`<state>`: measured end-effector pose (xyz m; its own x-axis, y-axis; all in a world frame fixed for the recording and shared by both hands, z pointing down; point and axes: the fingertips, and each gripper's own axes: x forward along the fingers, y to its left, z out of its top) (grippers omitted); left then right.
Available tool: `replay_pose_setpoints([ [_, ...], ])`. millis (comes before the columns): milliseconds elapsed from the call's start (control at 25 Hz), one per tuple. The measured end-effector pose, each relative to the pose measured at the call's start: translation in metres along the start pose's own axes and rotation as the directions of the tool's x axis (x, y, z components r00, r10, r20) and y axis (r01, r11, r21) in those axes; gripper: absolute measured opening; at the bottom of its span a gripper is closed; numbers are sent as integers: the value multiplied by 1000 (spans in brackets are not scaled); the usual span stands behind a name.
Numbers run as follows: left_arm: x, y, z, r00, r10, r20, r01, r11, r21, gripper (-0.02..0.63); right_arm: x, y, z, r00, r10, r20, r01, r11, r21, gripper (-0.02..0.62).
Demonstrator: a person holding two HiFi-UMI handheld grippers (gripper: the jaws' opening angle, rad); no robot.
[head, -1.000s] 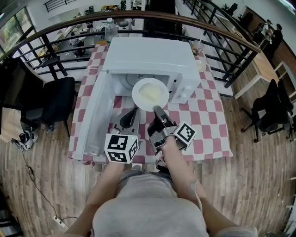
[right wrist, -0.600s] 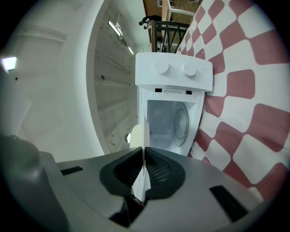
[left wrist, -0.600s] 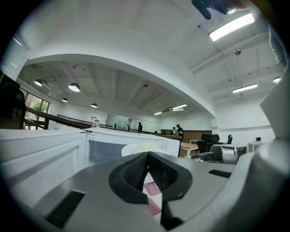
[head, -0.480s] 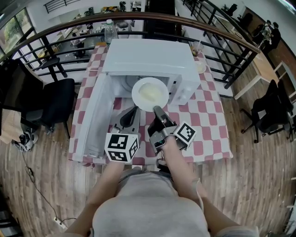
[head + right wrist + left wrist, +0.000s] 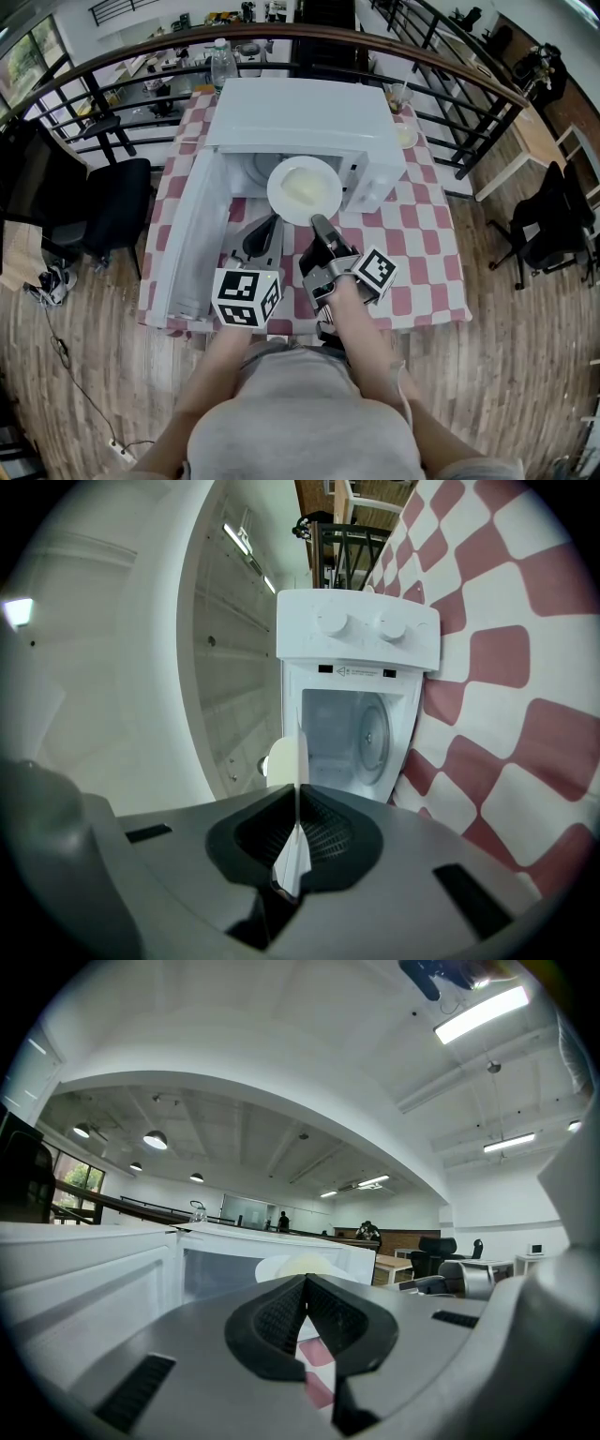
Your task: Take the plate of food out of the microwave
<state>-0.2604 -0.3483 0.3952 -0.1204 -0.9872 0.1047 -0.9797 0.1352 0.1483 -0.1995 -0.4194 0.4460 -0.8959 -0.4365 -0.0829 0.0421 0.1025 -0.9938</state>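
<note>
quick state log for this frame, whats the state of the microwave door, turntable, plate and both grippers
microwave door: swung wide open to the left
turntable: bare, nothing on it
plate: roughly level in front of the opening, pale food on it
right gripper: shut on the plate's rim
left gripper: shut, empty
</note>
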Motion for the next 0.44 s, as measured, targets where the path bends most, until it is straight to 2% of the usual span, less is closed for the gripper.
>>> replay_pose_setpoints([
  [440, 1, 4, -3, 1000, 9, -1, -9, 1000, -5, 3, 2, -4, -1, 1000, -2, 1, 1, 1000, 9, 35],
])
